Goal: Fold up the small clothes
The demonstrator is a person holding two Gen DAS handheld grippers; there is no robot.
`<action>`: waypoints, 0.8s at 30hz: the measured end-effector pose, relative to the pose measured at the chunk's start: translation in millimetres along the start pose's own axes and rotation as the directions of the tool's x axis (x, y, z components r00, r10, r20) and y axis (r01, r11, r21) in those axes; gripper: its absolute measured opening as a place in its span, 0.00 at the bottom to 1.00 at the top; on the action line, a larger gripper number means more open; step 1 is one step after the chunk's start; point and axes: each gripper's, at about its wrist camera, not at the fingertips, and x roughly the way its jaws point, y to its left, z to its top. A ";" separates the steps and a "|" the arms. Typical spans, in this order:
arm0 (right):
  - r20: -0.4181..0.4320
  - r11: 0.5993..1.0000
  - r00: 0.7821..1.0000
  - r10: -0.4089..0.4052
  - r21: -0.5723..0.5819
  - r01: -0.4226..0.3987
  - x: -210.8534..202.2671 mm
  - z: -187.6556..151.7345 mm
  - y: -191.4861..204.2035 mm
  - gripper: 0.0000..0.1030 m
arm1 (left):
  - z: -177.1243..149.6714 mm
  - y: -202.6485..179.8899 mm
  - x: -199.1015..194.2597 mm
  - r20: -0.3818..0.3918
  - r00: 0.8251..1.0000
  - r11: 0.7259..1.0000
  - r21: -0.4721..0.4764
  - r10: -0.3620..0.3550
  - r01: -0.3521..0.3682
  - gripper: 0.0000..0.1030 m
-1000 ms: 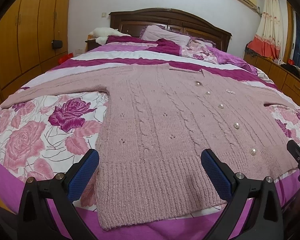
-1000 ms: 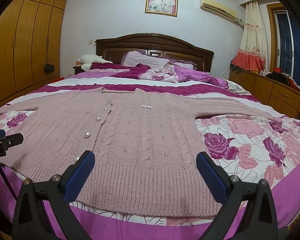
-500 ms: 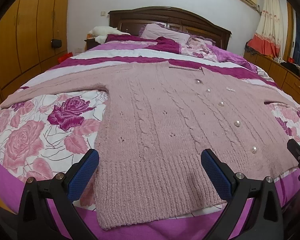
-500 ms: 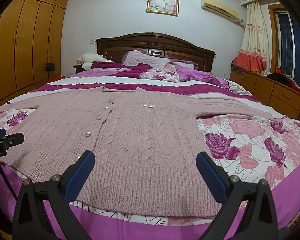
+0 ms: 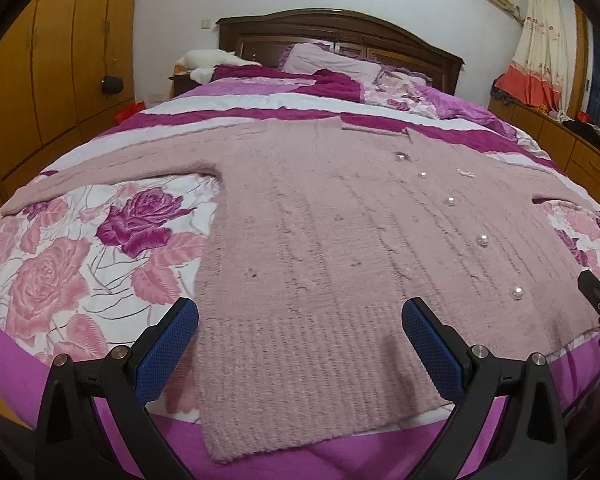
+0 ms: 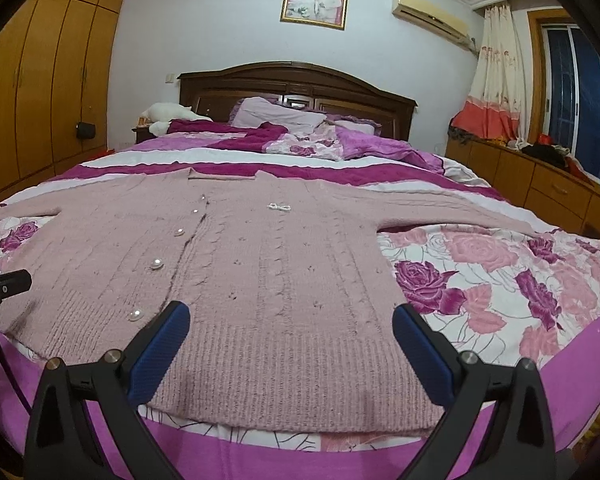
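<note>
While both claws, left claw (image 5: 300,344) and right claw (image 6: 291,338), gape wide over the bed's foot edge, the dusty-pink cable-knit cardigan (image 5: 340,240) lies flat there; a one-layer pinch risks dragging, bunching its sleeves.

The cardigan (image 5: 320,240) is chunky matt pink knit, cabled and ribbed at the hem, fastened with glossy pearl-like buttons (image 5: 481,240). The bedspread (image 6: 500,280) beneath is smooth printed cloth. Each gripper has matt black plastic arms, textured blue pads (image 6: 160,354) and shiny metal screws. The headboard (image 6: 300,80) is dark polished wood.
</note>
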 end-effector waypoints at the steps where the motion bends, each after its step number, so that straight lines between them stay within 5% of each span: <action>1: -0.004 1.000 1.000 0.002 -0.008 -0.002 2.5 1.2 1.3 1.00 | 0.6 2.7 0.9 -0.006 1.000 1.000 -0.008 -0.003 0.003 0.82; 8: -0.005 0.998 1.000 0.026 -0.055 -0.026 18.7 26.3 39.2 1.00 | 15.7 32.9 -5.4 0.028 0.999 0.996 -0.083 -0.032 0.035 0.82; 16: 0.026 0.942 0.999 0.023 -0.335 -0.013 42.5 79.5 169.5 1.00 | 41.0 97.8 -10.7 0.063 0.998 0.978 -0.205 -0.011 0.023 0.82; 24: 0.015 0.900 0.975 0.223 -0.388 -0.200 54.9 125.7 284.0 1.00 | 75.7 161.1 -7.2 0.083 0.995 0.961 -0.275 0.051 -0.026 0.82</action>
